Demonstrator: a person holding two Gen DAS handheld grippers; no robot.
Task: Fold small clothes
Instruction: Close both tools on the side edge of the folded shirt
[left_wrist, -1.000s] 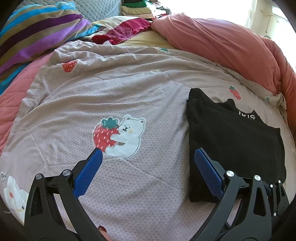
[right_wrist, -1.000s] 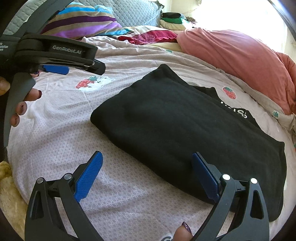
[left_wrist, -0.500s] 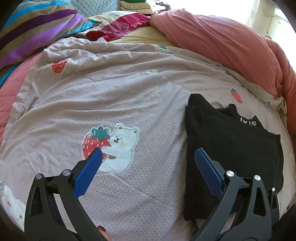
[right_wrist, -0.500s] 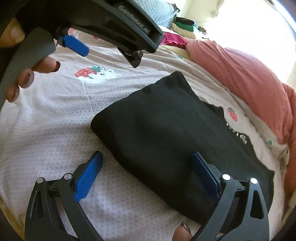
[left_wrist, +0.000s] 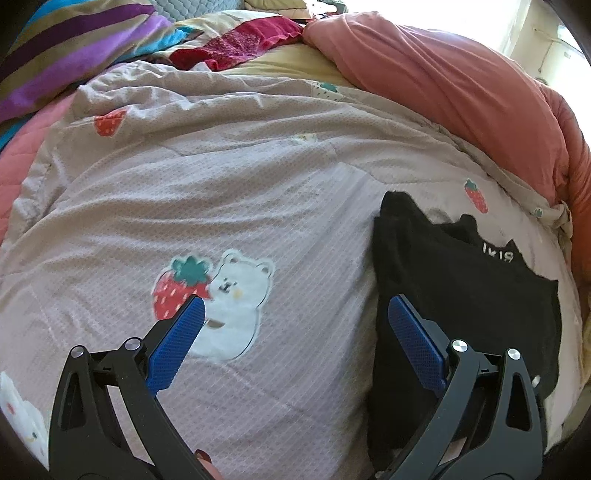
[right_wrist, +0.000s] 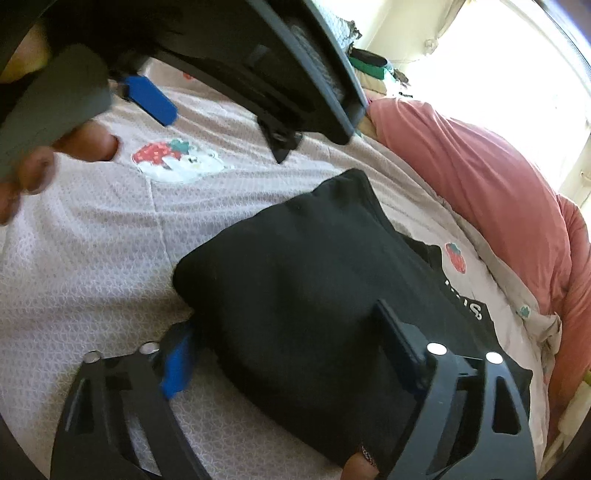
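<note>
Black shirt, folded, on my bedspread. My left gripper: spread, empty. My right gripper: spread, straddling shirt's near edge.

One black folded garment; two grippers, left and right; one pink duvet; one striped pillow.

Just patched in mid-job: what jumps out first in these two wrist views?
The folded black garment dominates, lying on the pale quilt right of its strawberry-and-bear print. The right gripper is open, straddling the garment's near end. The left gripper is open and empty above the quilt, and a pink duvet is heaped behind.
</note>
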